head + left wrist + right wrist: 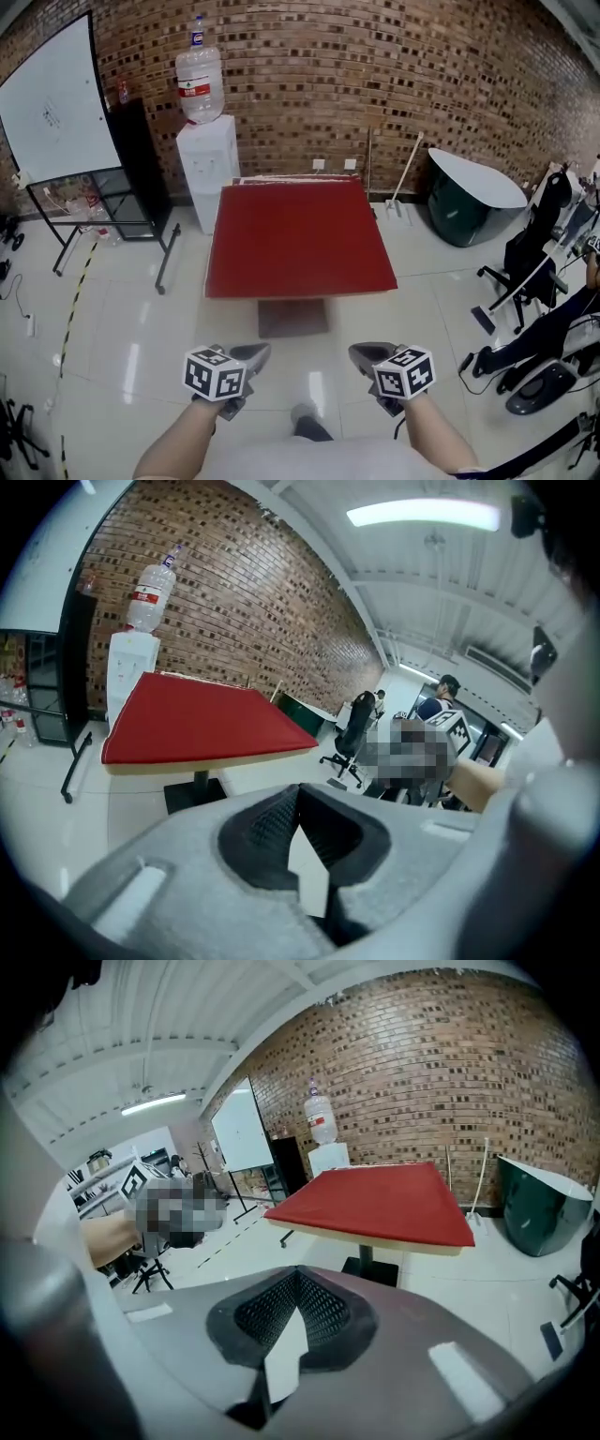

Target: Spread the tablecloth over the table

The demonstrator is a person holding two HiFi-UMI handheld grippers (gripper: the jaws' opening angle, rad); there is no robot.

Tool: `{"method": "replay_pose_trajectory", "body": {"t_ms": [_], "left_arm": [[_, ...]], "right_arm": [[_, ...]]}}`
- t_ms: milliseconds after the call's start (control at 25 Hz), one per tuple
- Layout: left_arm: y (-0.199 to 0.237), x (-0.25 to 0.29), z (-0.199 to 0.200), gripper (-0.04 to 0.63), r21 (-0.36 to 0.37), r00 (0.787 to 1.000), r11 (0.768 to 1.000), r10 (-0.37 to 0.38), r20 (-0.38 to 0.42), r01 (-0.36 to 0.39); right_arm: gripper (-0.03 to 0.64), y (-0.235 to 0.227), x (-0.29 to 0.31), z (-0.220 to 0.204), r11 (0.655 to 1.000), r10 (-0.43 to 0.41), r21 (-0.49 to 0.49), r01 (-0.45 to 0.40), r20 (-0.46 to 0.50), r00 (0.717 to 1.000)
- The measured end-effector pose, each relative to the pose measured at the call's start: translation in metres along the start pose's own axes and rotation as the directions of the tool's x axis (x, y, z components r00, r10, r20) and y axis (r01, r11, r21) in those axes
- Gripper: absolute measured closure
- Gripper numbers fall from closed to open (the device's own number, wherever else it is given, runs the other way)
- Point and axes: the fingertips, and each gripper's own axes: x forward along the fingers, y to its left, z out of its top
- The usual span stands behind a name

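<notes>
The red tablecloth [295, 234] lies flat over the square table, covering its top and hanging a little over the near edge. In the left gripper view the red tablecloth [197, 714] shows above the table's cream edge [206, 759]; in the right gripper view the cloth [384, 1199] looks smooth too. My left gripper [251, 354] and right gripper [366, 354] are held side by side above the floor, well short of the table's near edge. Both are shut with nothing in them: the left gripper [298, 794] and the right gripper [298, 1279] show their jaws pressed together, clear of the cloth.
The table's pedestal base [292, 317] stands on the tiled floor just ahead of me. A water dispenser [208, 159], a black cabinet [141, 164] and a whiteboard [52, 108] stand back left. A green tub with a white lid [473, 192] and office chairs [534, 253] are at the right.
</notes>
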Motion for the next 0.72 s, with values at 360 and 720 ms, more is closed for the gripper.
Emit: {"method": "replay_pose_trajectory", "body": {"t_ms": [360, 720], "left_arm": [[-0.082, -0.125, -0.099, 0.594, 0.099, 0.996, 0.992, -0.074, -0.046, 0.078], [-0.155, -0.205, -0.147, 0.594, 0.139, 0.986, 0.977, -0.161, -0.033, 0.164]], "right_arm": [[0.618, 0.169, -0.038, -0.079, 0.999, 0.036, 0.021, -0.037, 0.036, 0.999], [0.618, 0.275, -0.09, -0.115, 0.996, 0.07, 0.042, -0.074, 0.1, 0.993]]}}
